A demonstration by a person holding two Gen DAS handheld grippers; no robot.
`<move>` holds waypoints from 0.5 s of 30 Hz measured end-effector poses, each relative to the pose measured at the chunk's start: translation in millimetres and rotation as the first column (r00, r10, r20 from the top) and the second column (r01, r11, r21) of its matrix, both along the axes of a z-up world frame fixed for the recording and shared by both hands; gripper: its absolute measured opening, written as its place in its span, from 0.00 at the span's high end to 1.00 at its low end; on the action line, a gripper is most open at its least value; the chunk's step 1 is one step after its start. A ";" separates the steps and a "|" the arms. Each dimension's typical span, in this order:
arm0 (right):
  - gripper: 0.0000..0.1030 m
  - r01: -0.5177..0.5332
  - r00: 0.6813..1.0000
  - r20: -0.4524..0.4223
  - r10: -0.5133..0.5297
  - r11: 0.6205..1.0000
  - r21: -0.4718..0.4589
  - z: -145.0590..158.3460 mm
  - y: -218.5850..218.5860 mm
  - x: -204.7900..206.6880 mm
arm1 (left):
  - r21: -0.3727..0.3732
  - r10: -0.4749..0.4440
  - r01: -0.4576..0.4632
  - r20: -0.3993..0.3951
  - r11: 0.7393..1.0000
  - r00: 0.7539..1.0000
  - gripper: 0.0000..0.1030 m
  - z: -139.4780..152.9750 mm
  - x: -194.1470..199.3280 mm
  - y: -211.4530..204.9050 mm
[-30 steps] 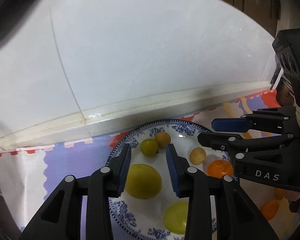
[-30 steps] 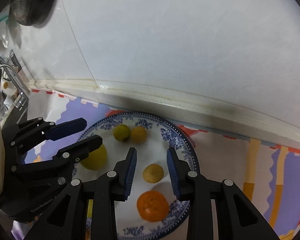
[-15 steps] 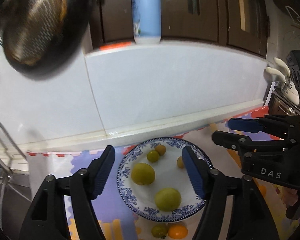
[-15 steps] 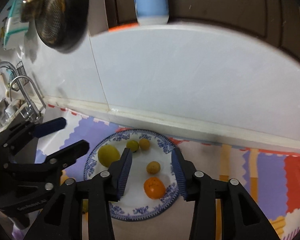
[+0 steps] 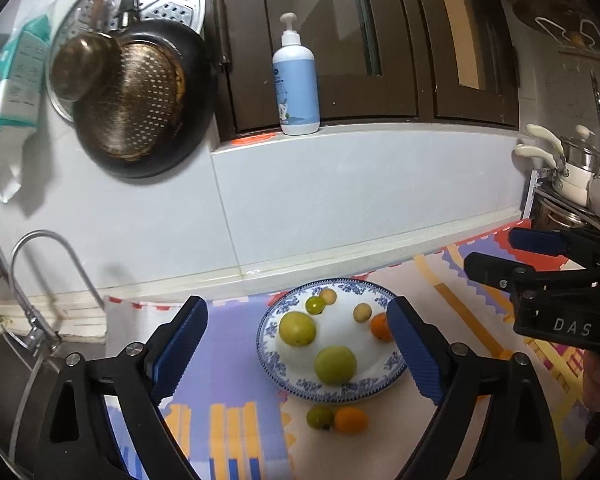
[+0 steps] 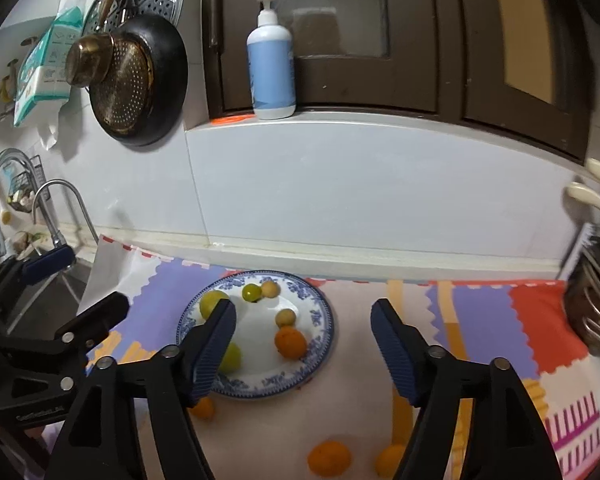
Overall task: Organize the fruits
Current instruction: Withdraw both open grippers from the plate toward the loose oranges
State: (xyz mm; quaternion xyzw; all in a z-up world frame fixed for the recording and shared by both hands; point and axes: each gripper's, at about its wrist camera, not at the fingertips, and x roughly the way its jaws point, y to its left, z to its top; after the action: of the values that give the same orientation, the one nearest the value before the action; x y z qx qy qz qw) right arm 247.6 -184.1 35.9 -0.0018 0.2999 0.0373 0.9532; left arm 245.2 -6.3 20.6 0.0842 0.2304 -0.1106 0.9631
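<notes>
A blue-patterned plate (image 5: 273,354) (image 6: 320,340) sits on the colourful mat and holds several fruits: two large yellow-green ones (image 5: 297,328) (image 5: 335,365), a small green one (image 5: 314,305), two small tan ones (image 5: 362,312) and an orange one (image 6: 290,343). A small green fruit (image 5: 319,417) and a small orange one (image 5: 351,419) lie on the mat in front of the plate. Two more orange fruits (image 6: 329,457) (image 6: 388,460) lie nearer. My left gripper (image 5: 297,350) is open and empty, above the plate. My right gripper (image 6: 304,350) is open and empty, at the plate's right side.
A tiled wall (image 5: 340,200) rises behind the plate. A soap bottle (image 5: 295,80) stands on the window ledge. A pan and strainer (image 5: 135,100) hang at the left. A tap (image 5: 39,280) and sink are at the left. Pots (image 5: 576,176) stand at the right.
Both grippers have drawn back and up from the plate and opened wide. The wall, window and tap have come into view.
</notes>
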 end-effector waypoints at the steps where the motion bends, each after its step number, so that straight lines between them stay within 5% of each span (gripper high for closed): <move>1: 0.31 0.009 1.000 0.002 -0.009 1.000 0.004 -0.2 -0.1 -6.2 | -0.002 0.005 -0.005 0.003 1.000 1.000 0.09 -0.8 -5.0 1.2; 15: 0.20 0.096 0.994 0.061 -0.095 0.995 -0.015 -12.5 3.8 -65.2 | 0.005 0.052 -0.052 -0.008 0.999 0.999 0.01 -19.7 -58.0 15.1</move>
State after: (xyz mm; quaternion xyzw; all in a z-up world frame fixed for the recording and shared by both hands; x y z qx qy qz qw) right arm 182.4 -180.3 23.3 0.0029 0.2710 -0.0110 0.9625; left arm 187.2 8.8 1.0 0.0799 0.2365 -0.0851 0.9646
